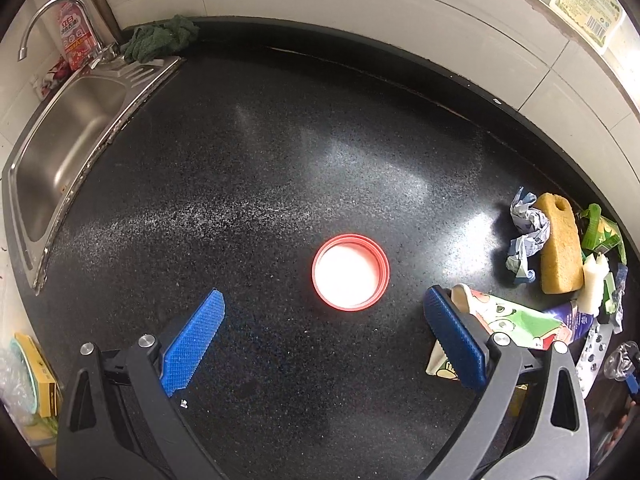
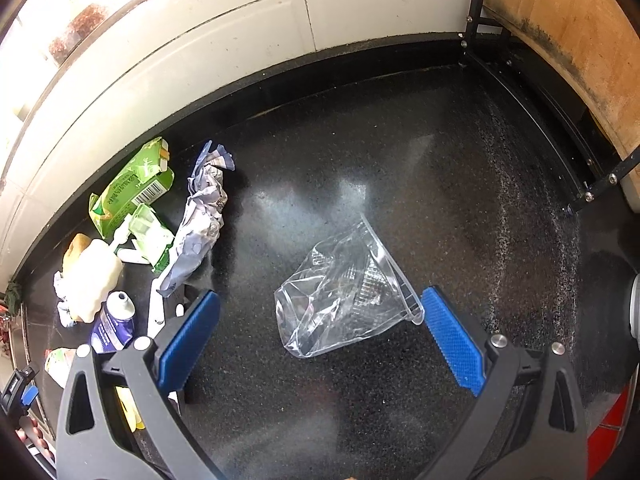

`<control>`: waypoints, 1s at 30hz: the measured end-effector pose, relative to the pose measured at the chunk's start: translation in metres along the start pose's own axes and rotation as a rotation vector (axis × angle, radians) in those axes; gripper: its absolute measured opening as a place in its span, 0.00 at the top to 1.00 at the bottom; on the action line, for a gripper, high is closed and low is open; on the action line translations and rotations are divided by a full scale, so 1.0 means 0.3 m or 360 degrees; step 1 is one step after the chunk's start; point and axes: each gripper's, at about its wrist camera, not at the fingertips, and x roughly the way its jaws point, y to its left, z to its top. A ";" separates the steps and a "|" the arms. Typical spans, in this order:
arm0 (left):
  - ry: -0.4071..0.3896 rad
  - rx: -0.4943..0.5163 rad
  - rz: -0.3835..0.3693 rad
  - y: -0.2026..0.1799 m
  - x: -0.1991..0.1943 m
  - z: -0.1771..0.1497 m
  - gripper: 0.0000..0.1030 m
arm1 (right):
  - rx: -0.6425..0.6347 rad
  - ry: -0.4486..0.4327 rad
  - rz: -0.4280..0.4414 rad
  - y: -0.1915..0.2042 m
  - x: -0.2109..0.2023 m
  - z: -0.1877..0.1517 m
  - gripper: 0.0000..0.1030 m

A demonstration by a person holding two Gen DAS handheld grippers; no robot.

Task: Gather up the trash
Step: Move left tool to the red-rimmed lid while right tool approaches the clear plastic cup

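Left view only: we see a red lid (image 1: 350, 272) lying open side up on the black desk (image 1: 248, 184), just ahead of our left claw (image 1: 324, 344), which is spread wide and empty; sink (image 1: 60, 136) far left. Right view only: a crushed clear cup (image 2: 344, 292) on its side between our right claw's (image 2: 320, 336) wide-open, empty fingers. Cup's long axis runs lower-left to upper-right, rim toward the right finger (image 2: 452, 340). Trash pile (image 2: 132, 232) sits left, near the wall.
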 end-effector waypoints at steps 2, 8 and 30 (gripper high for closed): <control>-0.0006 0.0019 -0.0001 0.003 -0.006 0.004 0.06 | 0.0012 -0.0004 -0.0005 -0.004 -0.006 -0.010 0.05; -0.0022 0.0053 -0.0009 -0.011 -0.025 -0.003 0.06 | 0.0037 -0.0013 -0.0004 -0.025 -0.026 -0.042 0.05; 0.0004 -0.0136 0.0080 0.117 -0.007 -0.022 0.06 | 0.0057 0.0009 0.0001 -0.004 -0.024 -0.042 0.05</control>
